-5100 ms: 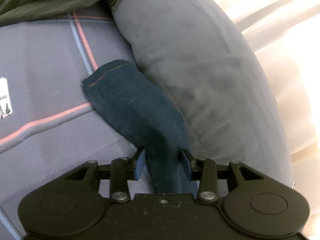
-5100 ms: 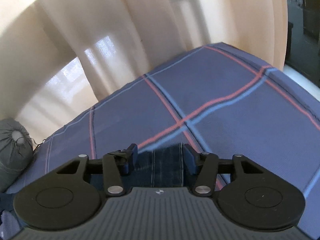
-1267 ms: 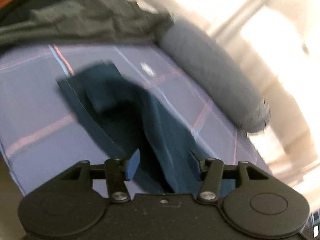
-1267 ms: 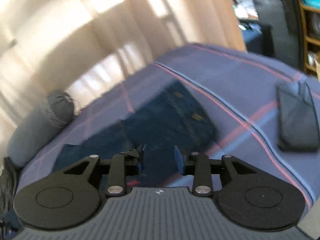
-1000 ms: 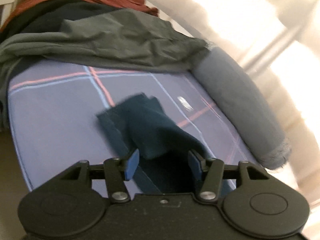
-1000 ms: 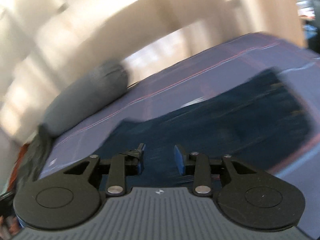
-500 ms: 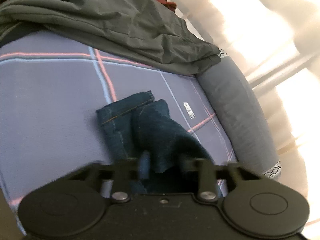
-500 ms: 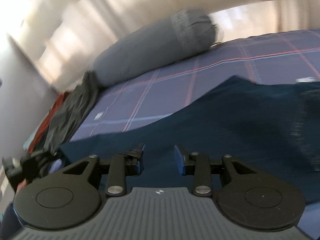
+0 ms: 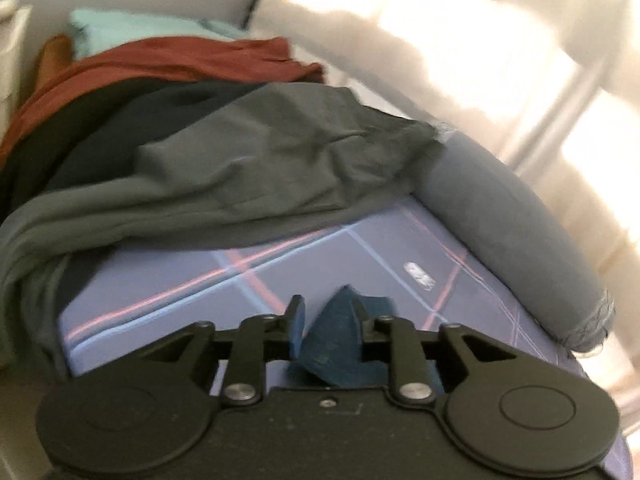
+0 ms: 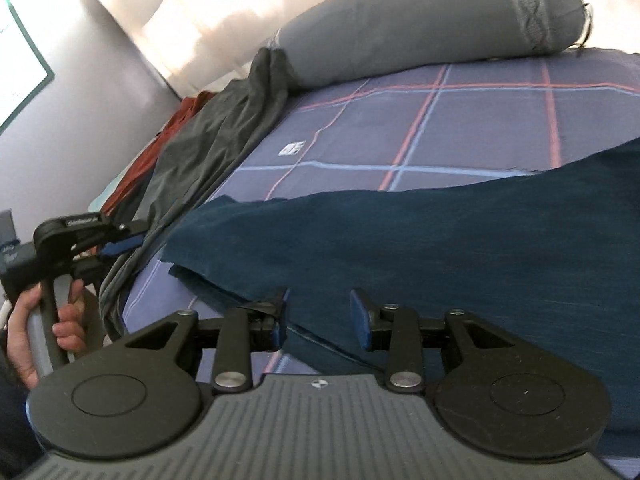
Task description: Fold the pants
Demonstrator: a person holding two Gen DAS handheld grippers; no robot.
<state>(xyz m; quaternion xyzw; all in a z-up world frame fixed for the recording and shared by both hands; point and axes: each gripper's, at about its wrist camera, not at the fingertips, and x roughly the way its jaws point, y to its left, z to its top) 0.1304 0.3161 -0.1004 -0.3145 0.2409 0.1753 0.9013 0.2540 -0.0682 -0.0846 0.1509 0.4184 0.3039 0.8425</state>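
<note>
At six o'clock in the right wrist view, the right gripper (image 10: 318,318) hovers over the dark blue pants (image 10: 420,248), jaws apart and grasping nothing. The pants lie spread on the checked bedspread (image 10: 460,120) from centre to three o'clock. At nine o'clock a hand (image 10: 40,320) holds the left gripper (image 10: 116,246), whose jaws have just been opening, a denim fold loose between them. To fold well, pinch an edge squarely. A grey bolster (image 10: 400,28) lies at twelve o'clock.

1. My left gripper (image 9: 328,328) has just been opening; its jaws stand wide, denim between them, pads not pressing.
2. My right gripper (image 10: 318,318) points downward, jaws parted, gripping nothing.
3. A bare hand (image 10: 36,328) wraps the left gripper's handle.
</note>
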